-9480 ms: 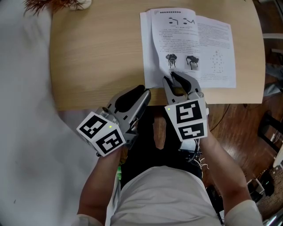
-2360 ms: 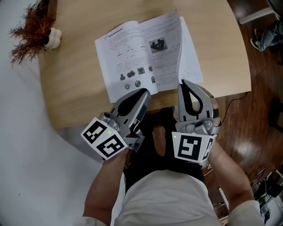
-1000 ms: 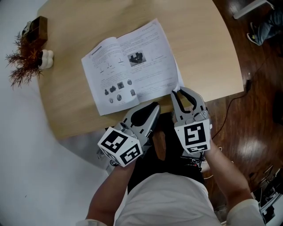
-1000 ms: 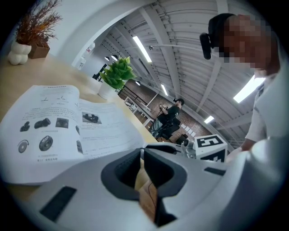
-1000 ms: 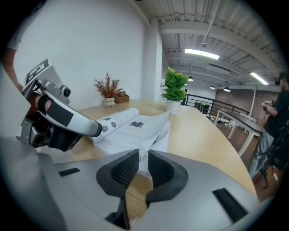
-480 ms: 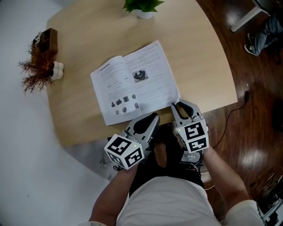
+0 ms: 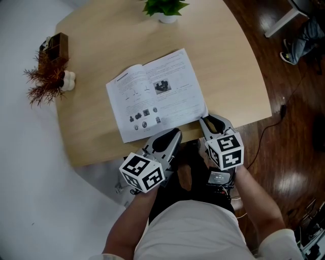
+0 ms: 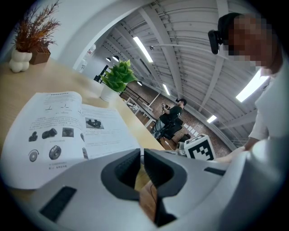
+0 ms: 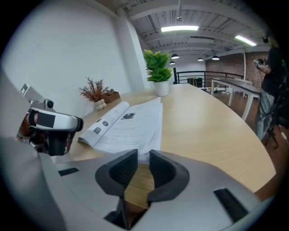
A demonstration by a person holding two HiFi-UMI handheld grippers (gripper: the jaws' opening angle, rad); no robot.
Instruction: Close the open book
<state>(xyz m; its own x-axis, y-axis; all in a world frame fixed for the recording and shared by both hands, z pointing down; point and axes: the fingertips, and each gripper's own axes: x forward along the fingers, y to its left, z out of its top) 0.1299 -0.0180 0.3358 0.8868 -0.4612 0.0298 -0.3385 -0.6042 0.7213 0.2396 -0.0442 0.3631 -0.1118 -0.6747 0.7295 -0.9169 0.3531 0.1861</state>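
Observation:
The book (image 7: 152, 94) lies open and flat on the round wooden table (image 7: 228, 66), with two printed pages facing up. Both grippers sit at the table's near edge, just short of the book. My left gripper (image 7: 176, 133) is shut and empty, near the book's lower edge (image 8: 67, 131). My right gripper (image 7: 207, 121) is by the book's near right corner (image 9: 126, 124). Its jaws have just been opening a little and stand narrowly apart with only bare table between them. Neither gripper touches the book.
A green potted plant (image 7: 163, 7) stands at the table's far edge. A dried reddish plant in a white vase (image 7: 48, 81) and a brown box (image 7: 53, 45) sit at the far left. A cable (image 7: 274, 117) runs over the wooden floor on the right.
The right gripper has rolled, so its marker cube shows a different face. The book has stayed open and flat, and the left gripper has barely moved. The head view has shifted back a little.

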